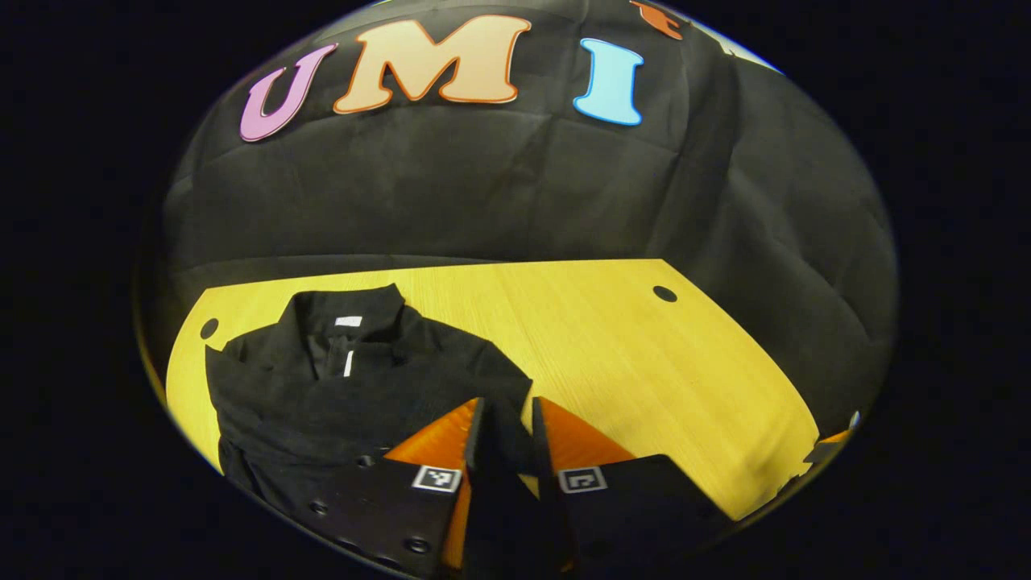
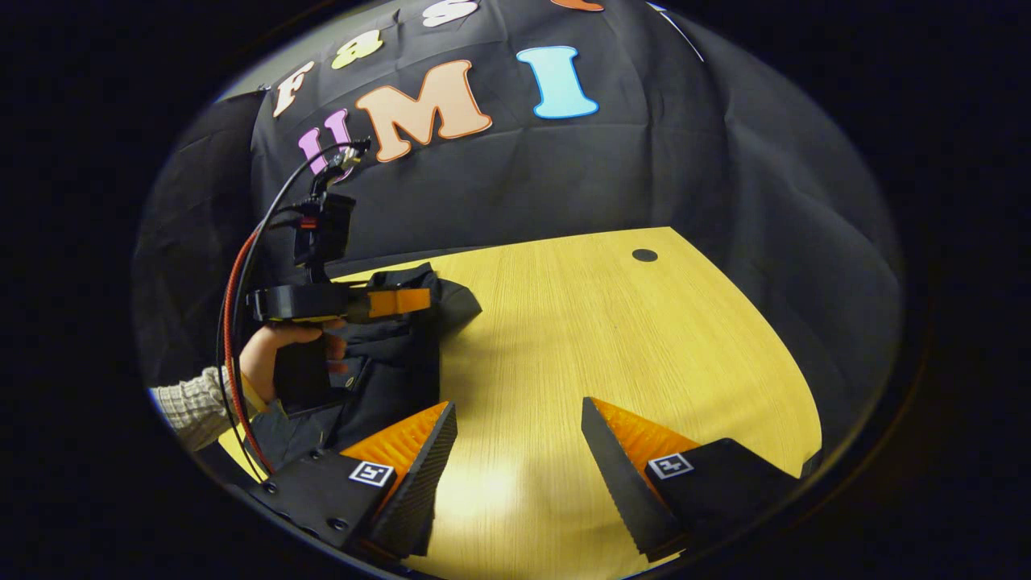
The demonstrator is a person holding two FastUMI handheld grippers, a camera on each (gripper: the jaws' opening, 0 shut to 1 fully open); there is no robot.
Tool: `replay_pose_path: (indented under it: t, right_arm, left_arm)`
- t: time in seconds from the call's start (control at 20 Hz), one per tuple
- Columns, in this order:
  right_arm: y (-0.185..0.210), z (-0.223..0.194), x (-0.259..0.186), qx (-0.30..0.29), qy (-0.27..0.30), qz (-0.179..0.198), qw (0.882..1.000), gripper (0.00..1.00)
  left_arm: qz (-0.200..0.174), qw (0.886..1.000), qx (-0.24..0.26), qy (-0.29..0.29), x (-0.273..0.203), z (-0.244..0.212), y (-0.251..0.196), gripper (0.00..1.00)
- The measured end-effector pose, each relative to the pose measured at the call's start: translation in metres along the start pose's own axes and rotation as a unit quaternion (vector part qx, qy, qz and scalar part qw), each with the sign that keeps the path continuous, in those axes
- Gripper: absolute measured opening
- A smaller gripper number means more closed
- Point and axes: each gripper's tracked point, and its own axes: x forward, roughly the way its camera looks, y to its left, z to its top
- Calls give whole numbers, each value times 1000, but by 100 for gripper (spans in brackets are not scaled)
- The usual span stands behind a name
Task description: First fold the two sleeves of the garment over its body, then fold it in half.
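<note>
Black rumpled garment [image 1: 354, 379] on smooth wood-grain table [image 1: 644, 354], ridged orange claws.

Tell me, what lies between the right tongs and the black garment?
Just bare yellow table, in the right gripper view: the open right tongs hover beside the garment.

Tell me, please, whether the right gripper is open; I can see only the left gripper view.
Observer: Yes. In the right gripper view the right gripper stands wide open and holds nothing.
Operator: What lies beneath it?
Observer: Bare yellow wooden table; the black fabric garment lies toward that view's left.
Operator: How does my left gripper look from there?
Observer: The left gripper hangs over the garment, held by a hand in a checked sleeve.
</note>
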Motion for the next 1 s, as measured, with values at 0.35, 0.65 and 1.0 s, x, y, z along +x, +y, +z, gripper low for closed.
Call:
replay_pose_path:
  t: [0.35, 0.65, 1.0]
  right_arm:
    - [19, -6, -7, -11, 0, 14, 1000, 98]
    - [46, -16, -8, -34, 3, 32, 999, 98]
    - [91, -43, -16, -46, 3, 41, 998, 98]
  left_arm:
    - [28, 997, 60, -49, -38, 29, -5, 99]
    - [47, 994, 55, -84, -88, 45, 15, 98]
    - [96, 990, 39, -100, -157, 25, 84, 100]
